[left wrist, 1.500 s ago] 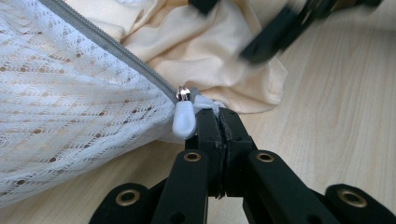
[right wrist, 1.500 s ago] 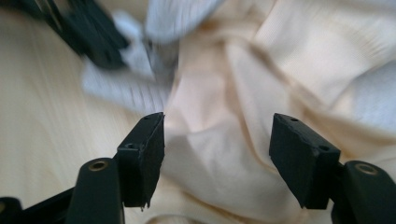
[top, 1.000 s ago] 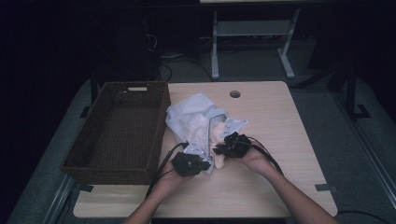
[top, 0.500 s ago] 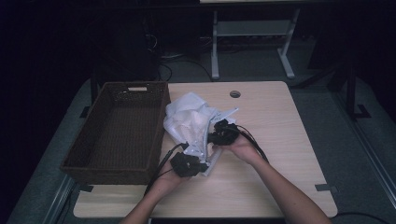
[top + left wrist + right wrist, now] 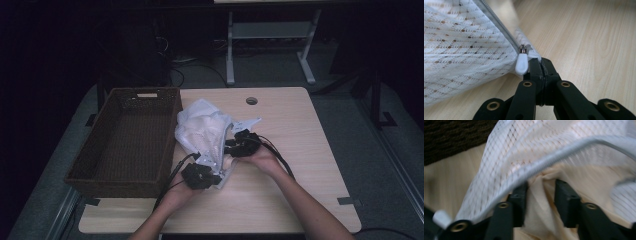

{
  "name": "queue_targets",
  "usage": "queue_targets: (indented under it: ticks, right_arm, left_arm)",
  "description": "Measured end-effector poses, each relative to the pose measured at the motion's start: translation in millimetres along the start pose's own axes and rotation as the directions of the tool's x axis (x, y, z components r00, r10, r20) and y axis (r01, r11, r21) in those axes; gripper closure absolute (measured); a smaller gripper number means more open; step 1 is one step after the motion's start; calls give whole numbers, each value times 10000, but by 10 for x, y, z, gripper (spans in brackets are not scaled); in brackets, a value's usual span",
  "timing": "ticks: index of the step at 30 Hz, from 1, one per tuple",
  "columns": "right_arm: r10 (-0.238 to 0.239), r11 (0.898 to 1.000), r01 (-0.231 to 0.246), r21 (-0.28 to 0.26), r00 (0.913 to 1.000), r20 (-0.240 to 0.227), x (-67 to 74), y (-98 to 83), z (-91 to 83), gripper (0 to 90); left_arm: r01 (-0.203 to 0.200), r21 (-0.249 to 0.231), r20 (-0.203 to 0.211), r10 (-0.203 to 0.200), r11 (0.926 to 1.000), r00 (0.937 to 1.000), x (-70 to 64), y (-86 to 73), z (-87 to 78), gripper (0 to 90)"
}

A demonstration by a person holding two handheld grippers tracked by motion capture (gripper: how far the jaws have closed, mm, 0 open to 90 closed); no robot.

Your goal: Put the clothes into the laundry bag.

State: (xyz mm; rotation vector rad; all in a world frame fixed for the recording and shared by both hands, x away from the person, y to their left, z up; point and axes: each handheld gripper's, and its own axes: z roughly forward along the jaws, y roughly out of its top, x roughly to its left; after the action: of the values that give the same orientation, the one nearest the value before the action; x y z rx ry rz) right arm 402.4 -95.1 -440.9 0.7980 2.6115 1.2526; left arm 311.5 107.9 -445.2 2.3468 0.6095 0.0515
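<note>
A white mesh bag (image 5: 205,132) with a zipper lies crumpled on the wooden table (image 5: 305,150), just right of the basket. My left gripper (image 5: 202,176) is at the bag's near corner. In the left gripper view it (image 5: 541,65) is shut on the bag's edge, right beside the white zipper pull (image 5: 521,63). My right gripper (image 5: 235,146) reaches into the bag's open mouth from the right. In the right gripper view its jaws (image 5: 541,192) hold a bunched cream cloth (image 5: 541,205) under the bag's zipper edge (image 5: 544,167).
A dark woven basket (image 5: 167,150) stands with nothing in it along the table's left side, touching the bag. A round cable hole (image 5: 251,100) sits near the far edge. Bare wood stretches to the right and along the near edge.
My right gripper has moved up and left, from beside the bag into its mouth, carrying the cream cloth. The left gripper has kept its hold at the corner.
</note>
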Motion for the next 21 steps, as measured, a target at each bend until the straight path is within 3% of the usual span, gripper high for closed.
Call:
queue_targets:
  ticks: [7, 9, 11, 14, 17, 21]
  right_arm:
    - [-78, 9996, 82, -285, 9999, 141, -78, -87, -415, 425]
    - [-8, 9994, 24, -349, 9989, 474, -178, -109, -503, 421]
    - [375, 9985, -335, -425, 9946, 971, -341, -144, -546, 426]
    - [673, 9977, -650, -186, 9799, 1876, -613, -178, -508, 431]
    - [1062, 9938, -1112, 79, 9654, 2382, -861, -201, -381, 448]
    - [1399, 9883, -1505, 257, 9598, 2433, -1034, -226, -213, 487]
  left_arm:
    - [37, 46, -36, -37, 10000, 10000, 1, 0, -1, 887]
    - [31, 63, -37, -31, 10000, 10000, -1, -1, -1, 887]
    - [83, 15, -33, -83, 10000, 10000, -4, -3, 2, 887]
    - [62, 41, -28, -62, 10000, 10000, -1, -3, 0, 887]
    - [54, 78, -2, -54, 10000, 10000, 3, -2, -7, 887]
    - [59, 91, 27, -59, 9999, 10000, 7, -3, -11, 887]
